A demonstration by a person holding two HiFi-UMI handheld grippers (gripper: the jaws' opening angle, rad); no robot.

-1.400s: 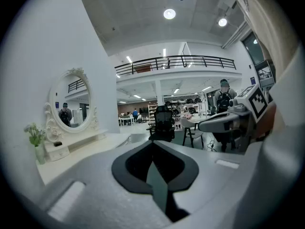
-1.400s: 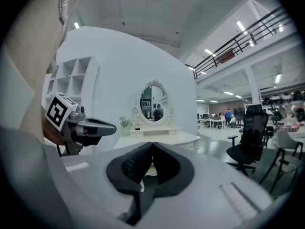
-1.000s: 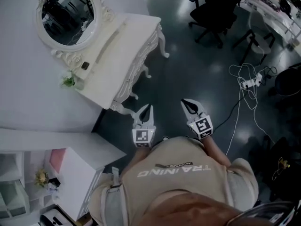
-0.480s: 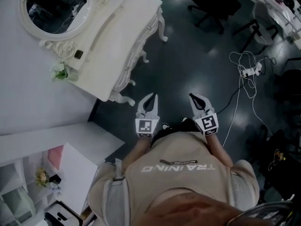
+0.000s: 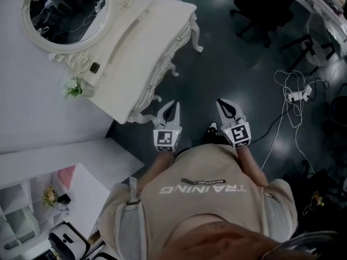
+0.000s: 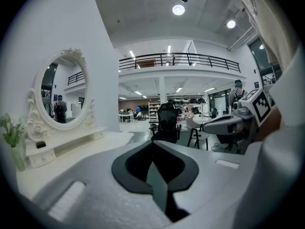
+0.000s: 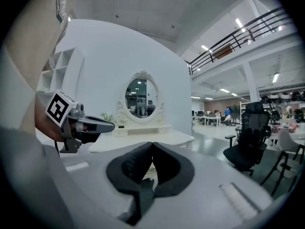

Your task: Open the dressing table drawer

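The white dressing table stands against the wall at the upper left, with an oval mirror on it. Its carved drawer front faces the dark floor. My left gripper is shut and empty, in the air just right of the table's near corner and apart from it. My right gripper is level with it further right over the floor, also shut and empty. In the left gripper view the shut tips point past the table top. In the right gripper view the tips point at the table.
A small plant in a vase and a little dark object stand on the table's back ledge. Black office chairs are at the upper right, with cables and a power strip on the floor. A white shelf unit stands at the lower left.
The person has walked on and both grippers have travelled along side by side, still shut. The table's near corner now lies closer to the left gripper.
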